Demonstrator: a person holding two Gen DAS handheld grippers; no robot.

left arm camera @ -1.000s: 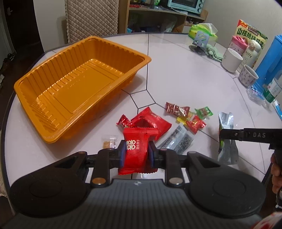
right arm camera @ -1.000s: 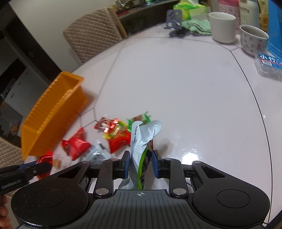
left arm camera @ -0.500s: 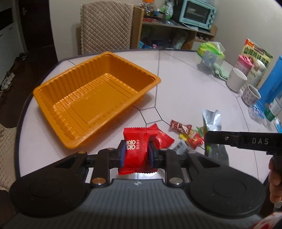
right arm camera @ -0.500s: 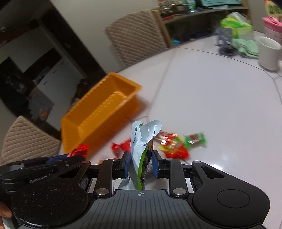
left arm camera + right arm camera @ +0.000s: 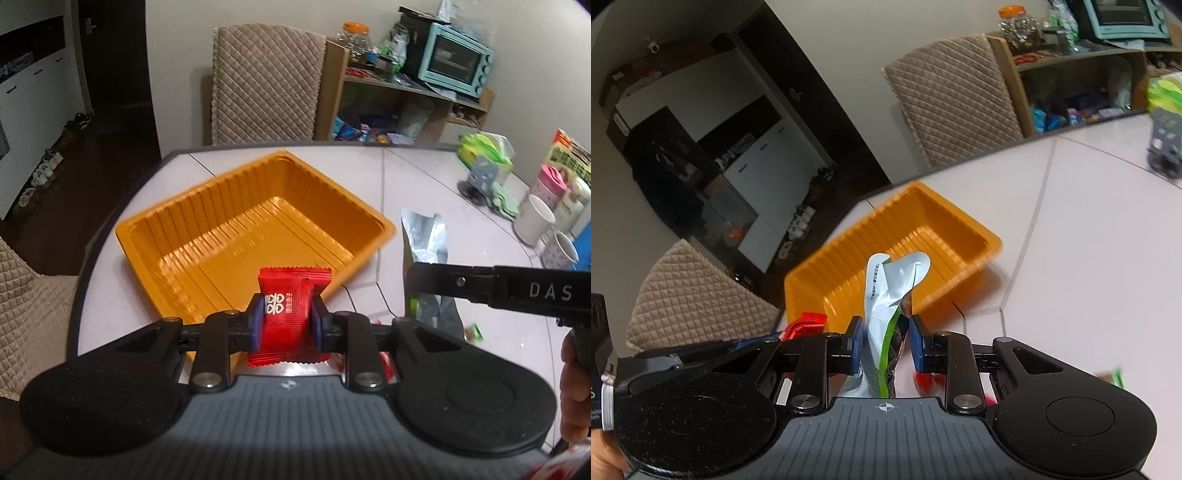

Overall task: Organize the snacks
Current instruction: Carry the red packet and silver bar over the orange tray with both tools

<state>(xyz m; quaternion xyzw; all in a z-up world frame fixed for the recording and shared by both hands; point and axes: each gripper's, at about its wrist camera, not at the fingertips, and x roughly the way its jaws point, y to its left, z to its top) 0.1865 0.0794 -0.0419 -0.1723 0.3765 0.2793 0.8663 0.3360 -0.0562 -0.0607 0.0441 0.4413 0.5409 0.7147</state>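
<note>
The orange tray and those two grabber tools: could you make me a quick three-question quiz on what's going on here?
1. True or false: the orange tray already holds snacks.
2. What does the left gripper grip? A) a silver pouch B) a red packet C) a mug
3. Fill in: the right gripper is shut on a ____ pouch.

Key:
1. False; the tray is bare inside.
2. B, the red packet, clamped between the blue pads.
3. Silver; the silver pouch with its green edge sticks up between the pads.
</note>
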